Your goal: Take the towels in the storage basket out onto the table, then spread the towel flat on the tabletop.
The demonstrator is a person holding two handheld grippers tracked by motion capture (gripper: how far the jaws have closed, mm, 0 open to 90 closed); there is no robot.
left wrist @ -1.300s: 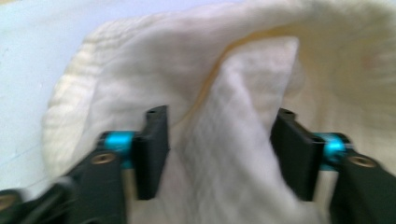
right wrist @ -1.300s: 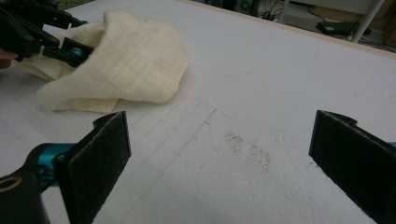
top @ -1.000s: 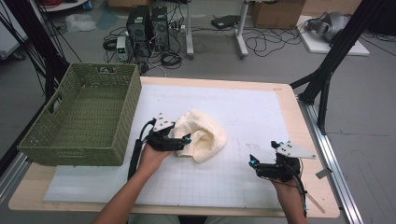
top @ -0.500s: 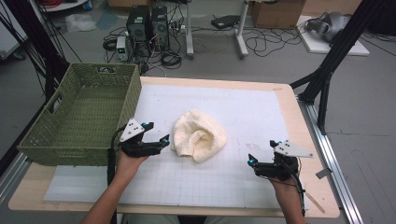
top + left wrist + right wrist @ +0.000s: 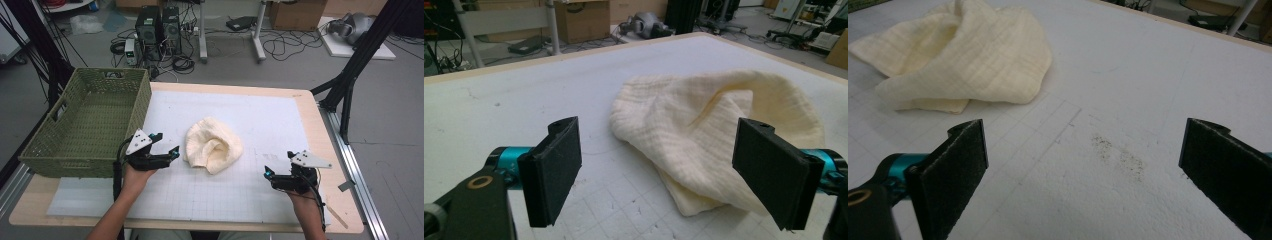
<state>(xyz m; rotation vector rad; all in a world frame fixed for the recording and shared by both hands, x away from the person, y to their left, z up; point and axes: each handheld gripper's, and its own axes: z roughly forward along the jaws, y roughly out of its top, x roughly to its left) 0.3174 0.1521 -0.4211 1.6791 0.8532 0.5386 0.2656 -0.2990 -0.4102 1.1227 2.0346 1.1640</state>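
Cloth lies loose on the table, both grippers open

Cloth [image 5: 213, 146] is the thing in hand here. It lies crumpled in the middle of the white table [image 5: 280, 115], right of the green basket [image 5: 87, 122] that stands at the far left corner. The left gripper [image 5: 167, 146] is just beside the left edge of the cloth and does not touch it; its jaws stand wide open with nothing between them. The right gripper [image 5: 271, 172] waits near the right corner, well apart from the cloth, its jaws also wide open and empty.

What could go wrong, in my judgement: the fabric is soft and folded over itself, so the jaws may catch only one thin layer, and then it may slip out or drag along the table. A hanging end could also catch on the rim of the basket.

The cloth is pale cream, with a fine woven texture, several soft folds and a hollow in the middle.
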